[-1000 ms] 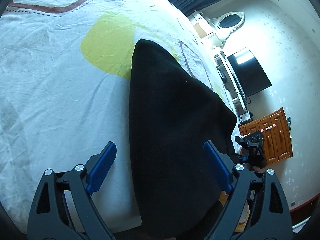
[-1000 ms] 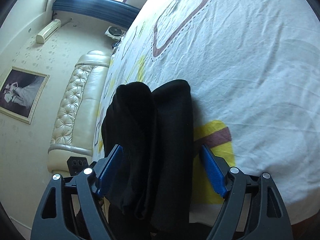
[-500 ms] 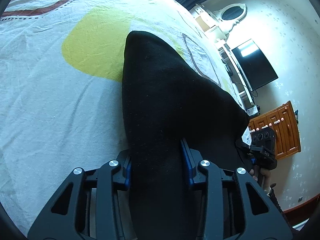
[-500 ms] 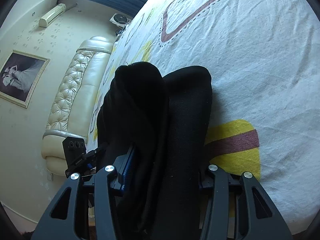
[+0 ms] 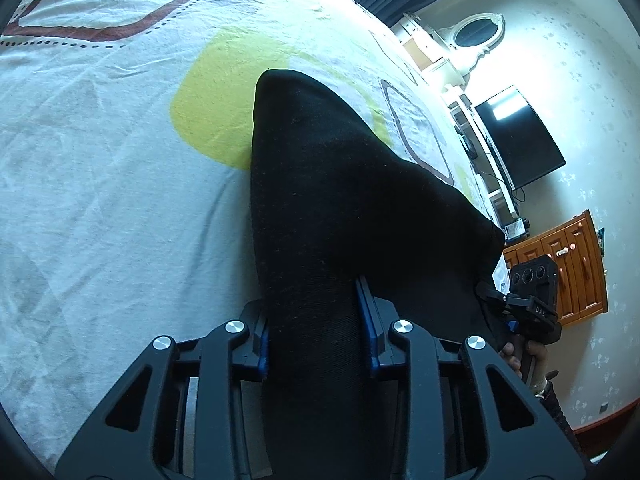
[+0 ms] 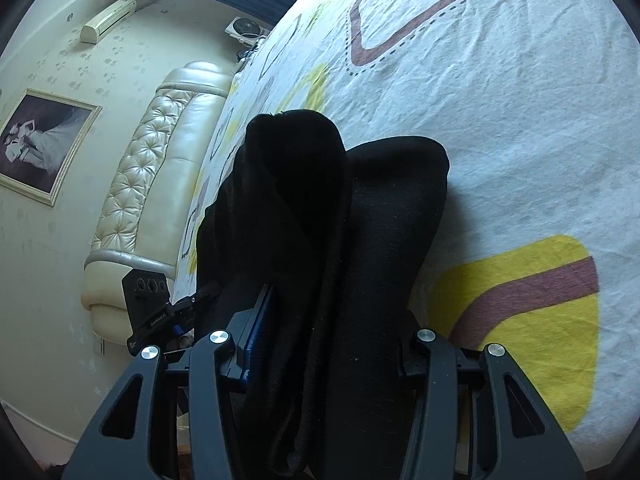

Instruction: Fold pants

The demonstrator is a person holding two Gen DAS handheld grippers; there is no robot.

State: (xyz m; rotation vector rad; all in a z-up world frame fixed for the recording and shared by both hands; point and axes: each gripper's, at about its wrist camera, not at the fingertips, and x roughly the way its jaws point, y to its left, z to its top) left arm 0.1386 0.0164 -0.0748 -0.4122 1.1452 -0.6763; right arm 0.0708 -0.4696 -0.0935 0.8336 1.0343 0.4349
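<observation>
While the pants (image 5: pixel 340 208) lie on the bed (image 5: pixel 100 200), left tongs (image 5: pixel 316 344) and right tongs (image 6: pixel 324 340) each pinch an end; lifting both evenly should keep the fold square.

Black pants (image 5: pixel 340 208), folded lengthwise, draped flat across patterned bedsheet (image 5: pixel 100 200)

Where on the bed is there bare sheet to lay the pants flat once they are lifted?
Bare sheet lies left of the black pants, over the yellow patch toward the brown outline, and beyond the folded ends toward the brown loop. It is crowded where the left gripper and right gripper clamp fabric.
</observation>
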